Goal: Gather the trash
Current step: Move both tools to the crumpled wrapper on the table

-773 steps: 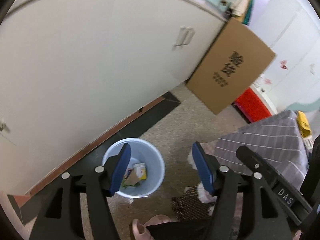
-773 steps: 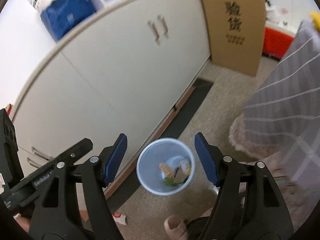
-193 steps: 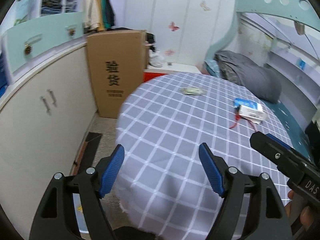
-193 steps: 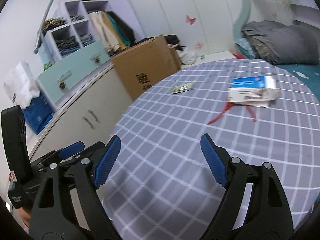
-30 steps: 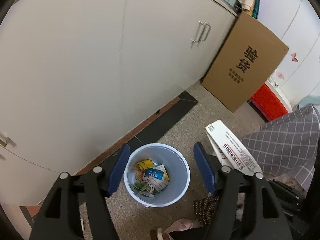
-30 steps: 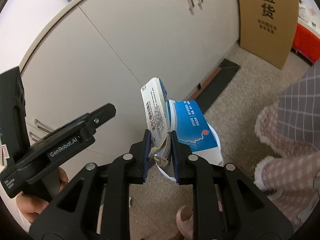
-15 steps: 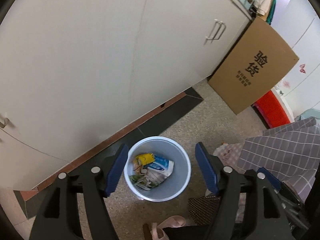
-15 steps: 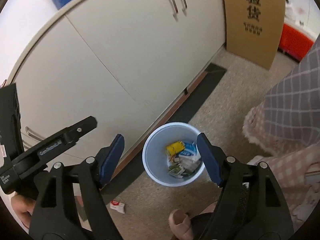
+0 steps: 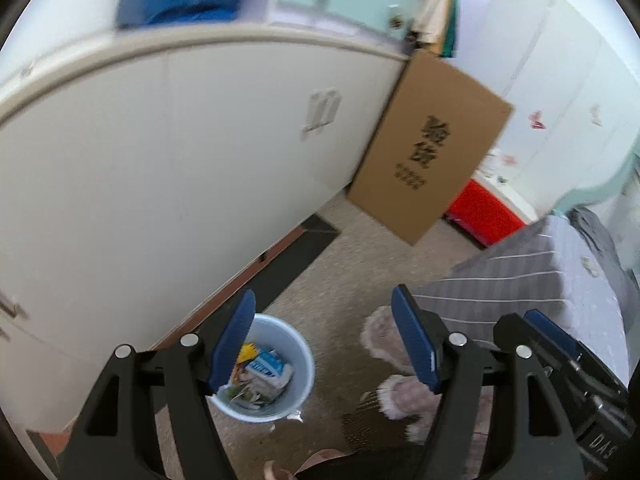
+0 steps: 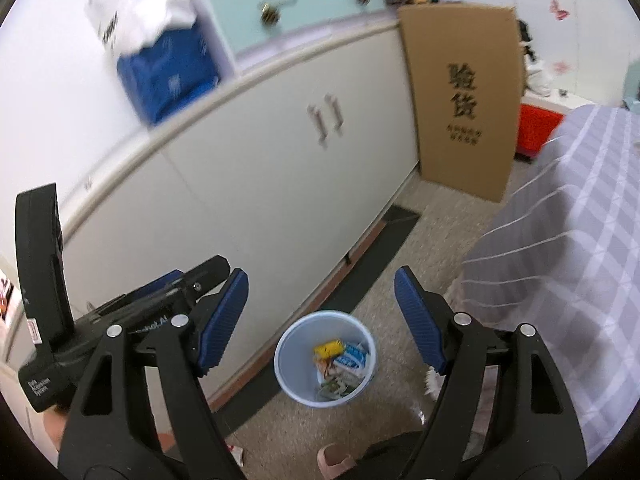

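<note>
A long white cabinet (image 10: 248,184) runs along the wall, with a cardboard box (image 10: 464,92) leaning at its far end and a checked tablecloth (image 10: 568,240) draping on the right. On the speckled floor beside the cabinet's base stands the pale blue bin (image 10: 296,376), holding a blue-and-white carton (image 10: 352,360) and a yellow wrapper (image 10: 328,348). Both tools tilt down toward it from above. The right gripper (image 10: 320,312) spreads wide and empty; the left gripper (image 9: 324,340) likewise gapes, gripping nothing.
</note>
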Tool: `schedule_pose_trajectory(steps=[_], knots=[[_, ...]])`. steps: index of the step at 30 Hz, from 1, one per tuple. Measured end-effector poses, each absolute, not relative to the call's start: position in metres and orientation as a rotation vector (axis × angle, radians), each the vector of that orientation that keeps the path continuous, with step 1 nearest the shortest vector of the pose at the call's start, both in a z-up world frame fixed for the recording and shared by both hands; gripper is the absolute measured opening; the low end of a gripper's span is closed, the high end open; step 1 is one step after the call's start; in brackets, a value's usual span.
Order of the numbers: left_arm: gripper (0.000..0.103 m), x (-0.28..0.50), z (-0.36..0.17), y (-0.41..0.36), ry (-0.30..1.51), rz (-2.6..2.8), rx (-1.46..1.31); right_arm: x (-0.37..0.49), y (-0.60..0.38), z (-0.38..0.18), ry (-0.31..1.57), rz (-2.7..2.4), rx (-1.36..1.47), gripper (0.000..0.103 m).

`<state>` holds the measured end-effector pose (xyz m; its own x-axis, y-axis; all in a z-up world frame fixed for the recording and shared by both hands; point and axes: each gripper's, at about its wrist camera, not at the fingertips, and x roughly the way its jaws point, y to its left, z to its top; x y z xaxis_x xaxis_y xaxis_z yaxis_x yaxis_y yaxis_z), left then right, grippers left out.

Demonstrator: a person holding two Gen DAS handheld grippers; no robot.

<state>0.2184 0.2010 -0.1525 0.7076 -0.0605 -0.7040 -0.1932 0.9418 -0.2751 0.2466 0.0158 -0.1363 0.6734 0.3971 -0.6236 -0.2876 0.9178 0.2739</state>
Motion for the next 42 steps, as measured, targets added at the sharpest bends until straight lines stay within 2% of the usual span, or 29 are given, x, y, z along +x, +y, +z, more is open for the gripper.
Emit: schedule_pose_trajectory(steps=[7, 13, 22, 24, 26, 27, 32, 34, 36, 37, 39, 42], knots=[[0.071, 0.217, -0.102, 0.115, 0.722, -0.077, -0.248, 0.233, -0.081, -0.101, 0.651, 0.294, 0.254, 0.076], [0.071, 0.237, -0.074, 0.014, 0.736, -0.249, -0.181, 0.229, -0.183, -0.080, 0.604, 0.182, 0.346, 0.076], [0.071, 0.290, -0.073, -0.135, 0.807, -0.493, -0.110, 0.260, -0.316, -0.087, 0.603, 0.001, 0.478, 0.075], [0.071, 0.305, -0.079, -0.162, 0.815, -0.516, -0.094, 0.277, -0.337, -0.095, 0.624, -0.021, 0.505, 0.066], [0.067, 0.327, -0.087, -0.186, 0.845, -0.552, -0.106, 0.297, -0.357, -0.106, 0.658, -0.031, 0.541, 0.058], [0.062, 0.339, -0.092, -0.196, 0.864, -0.556, -0.117, 0.304, -0.362, -0.110, 0.670, -0.029, 0.554, 0.056], [0.055, 0.388, -0.114, -0.225, 0.925, -0.536, -0.176, 0.349, -0.382, -0.132, 0.734, -0.025, 0.564, 0.053], [0.048, 0.404, -0.122, -0.232, 0.945, -0.525, -0.184, 0.360, -0.385, -0.138, 0.750, -0.021, 0.560, 0.051], [0.045, 0.418, -0.131, -0.238, 0.971, -0.522, -0.213, 0.372, -0.386, -0.145, 0.766, -0.020, 0.557, 0.048], [0.039, 0.422, -0.133, -0.240, 0.972, -0.525, -0.223, 0.375, -0.386, -0.147, 0.770, -0.023, 0.553, 0.046], [0.038, 0.430, -0.136, -0.243, 0.963, -0.520, -0.219, 0.384, -0.388, -0.151, 0.777, -0.017, 0.556, 0.044], [0.035, 0.438, -0.141, -0.245, 0.960, -0.525, -0.244, 0.392, -0.388, -0.153, 0.786, -0.010, 0.530, 0.034]])
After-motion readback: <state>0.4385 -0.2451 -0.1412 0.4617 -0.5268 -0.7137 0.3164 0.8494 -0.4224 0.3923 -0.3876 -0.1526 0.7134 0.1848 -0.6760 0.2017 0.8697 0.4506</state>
